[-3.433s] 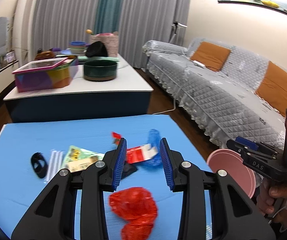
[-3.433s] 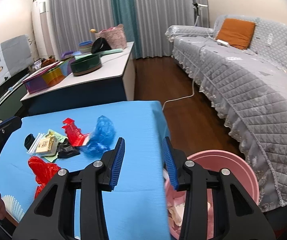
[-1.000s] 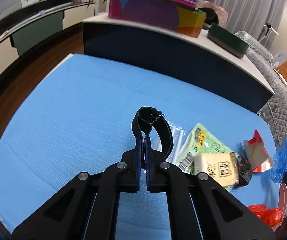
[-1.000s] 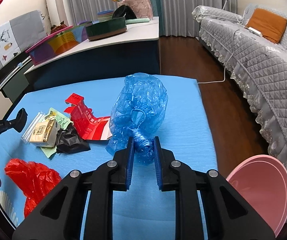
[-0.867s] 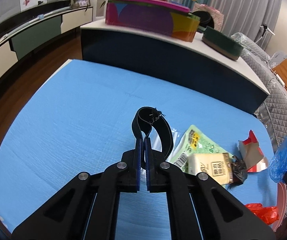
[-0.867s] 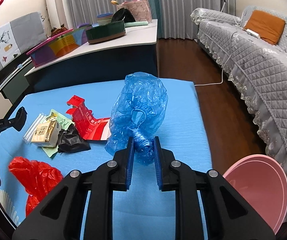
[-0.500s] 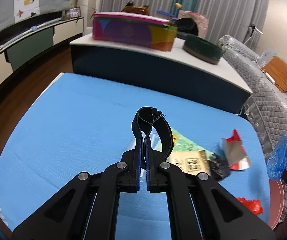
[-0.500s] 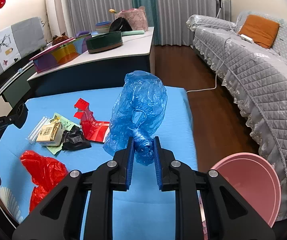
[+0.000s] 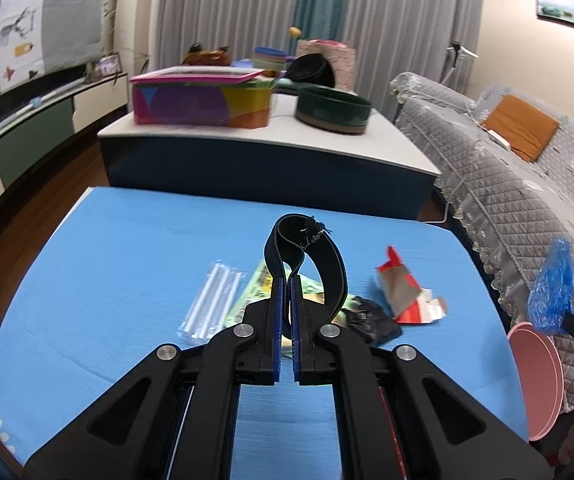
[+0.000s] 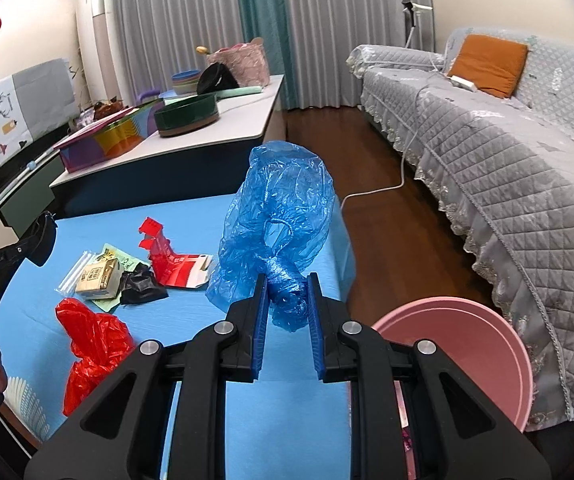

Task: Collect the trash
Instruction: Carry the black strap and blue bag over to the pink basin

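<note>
Blue crinkly plastic bag (image 10: 279, 216) is pinched in the right gripper (image 10: 285, 300), up off the blue table (image 10: 191, 208), pink bin (image 10: 483, 344) just right. Left gripper (image 9: 285, 300) is clamped on a black strap loop (image 9: 307, 252) above the remaining litter: red wrapper (image 10: 95, 340), carton (image 10: 97, 276).

Blue crinkled bag (image 10: 283, 216), black band (image 9: 307, 256), pink bin (image 10: 487, 344), red wrapper (image 10: 95, 340) (glossy), sky-blue table cover (image 9: 127, 264).

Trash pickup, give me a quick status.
Left gripper shut on black strap. Right gripper shut on blue bag. Pink bin unobstructed.
</note>
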{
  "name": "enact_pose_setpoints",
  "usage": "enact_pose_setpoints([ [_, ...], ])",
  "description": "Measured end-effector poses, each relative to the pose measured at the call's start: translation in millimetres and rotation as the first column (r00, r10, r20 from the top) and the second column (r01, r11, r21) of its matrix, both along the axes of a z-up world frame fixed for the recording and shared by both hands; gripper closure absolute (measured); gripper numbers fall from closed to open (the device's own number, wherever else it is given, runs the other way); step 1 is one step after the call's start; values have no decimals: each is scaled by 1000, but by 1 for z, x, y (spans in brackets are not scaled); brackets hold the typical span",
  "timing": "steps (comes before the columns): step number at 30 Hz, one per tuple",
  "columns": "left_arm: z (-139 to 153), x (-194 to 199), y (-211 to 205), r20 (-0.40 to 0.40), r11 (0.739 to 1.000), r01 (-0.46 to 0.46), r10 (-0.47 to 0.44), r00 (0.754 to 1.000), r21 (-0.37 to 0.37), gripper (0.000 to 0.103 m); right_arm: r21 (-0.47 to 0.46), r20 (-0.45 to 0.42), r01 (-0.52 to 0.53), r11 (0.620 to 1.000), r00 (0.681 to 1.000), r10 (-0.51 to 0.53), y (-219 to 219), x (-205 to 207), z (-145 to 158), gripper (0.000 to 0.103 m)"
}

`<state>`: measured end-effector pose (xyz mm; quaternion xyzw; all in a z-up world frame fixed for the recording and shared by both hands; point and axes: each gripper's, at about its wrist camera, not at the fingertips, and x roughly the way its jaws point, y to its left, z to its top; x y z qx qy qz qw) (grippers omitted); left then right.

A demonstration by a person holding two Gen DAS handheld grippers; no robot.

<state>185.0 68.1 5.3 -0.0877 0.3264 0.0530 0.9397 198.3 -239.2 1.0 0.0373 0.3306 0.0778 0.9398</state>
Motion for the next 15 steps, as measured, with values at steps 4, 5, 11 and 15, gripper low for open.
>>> enact_pose_setpoints([
  [4, 5, -4, -15, 27, 999, 37, -37, 999, 20, 99, -2, 8, 22, 1000, 1000, -22, -10, -7, 2, 84],
  [5, 6, -4, -19, 32, 999, 44, -45, 998, 25, 99, -3, 9, 29, 1000, 1000, -29, -14, -9, 2, 84],
  [11, 10, -9, -45, 61, 994, 101, -103, 993, 35, 99, -5, 16, 60, 998, 998, -60, -28, -16, 3, 84],
  [15, 11, -11, -62, 69, 989, 138, -141, 988, 48, 99, -6, 23, 79, 997, 997, -78, -37, -20, 4, 84],
])
